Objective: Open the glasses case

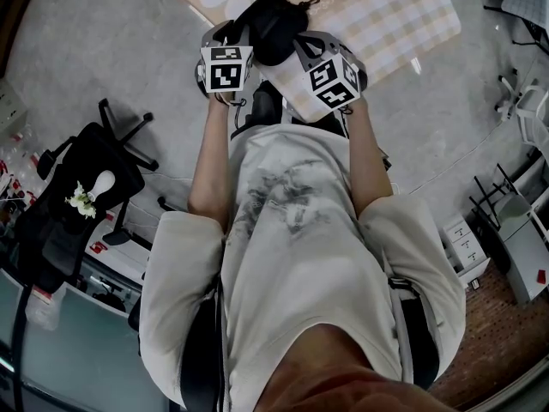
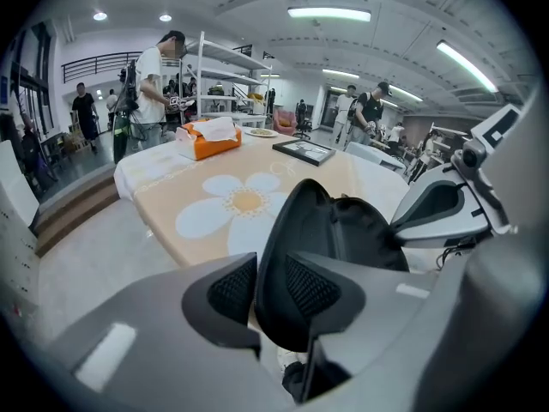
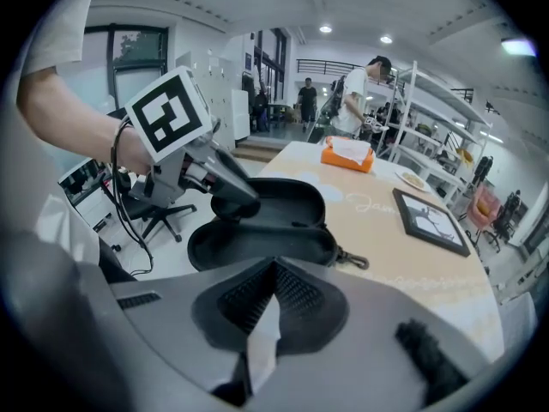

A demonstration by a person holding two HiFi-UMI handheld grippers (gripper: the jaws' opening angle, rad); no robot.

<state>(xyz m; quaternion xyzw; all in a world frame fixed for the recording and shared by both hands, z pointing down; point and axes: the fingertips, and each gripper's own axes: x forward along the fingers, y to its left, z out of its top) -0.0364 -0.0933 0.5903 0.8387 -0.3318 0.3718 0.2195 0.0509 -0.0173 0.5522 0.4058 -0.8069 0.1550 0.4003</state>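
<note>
The black glasses case point(image 1: 274, 26) hangs open in the air between both grippers, at the table's near edge. My left gripper point(image 2: 270, 286) is shut on the rim of one shell, whose hollow inside point(image 2: 343, 239) faces me. In the right gripper view this left gripper point(image 3: 225, 197) grips the raised lid of the case point(image 3: 266, 230). My right gripper point(image 3: 274, 269) has its tips closed at the near rim of the lower shell and seems to pinch it. A pale sliver shows in the gap behind the pads. A metal clip point(image 3: 352, 260) dangles at the hinge end.
The table point(image 2: 214, 204) has a beige cloth with a white flower, an orange tissue box point(image 2: 210, 140) and a dark picture frame point(image 3: 429, 221). A black office chair point(image 1: 86, 187) stands on my left. Several people and white shelving point(image 3: 429, 110) are behind the table.
</note>
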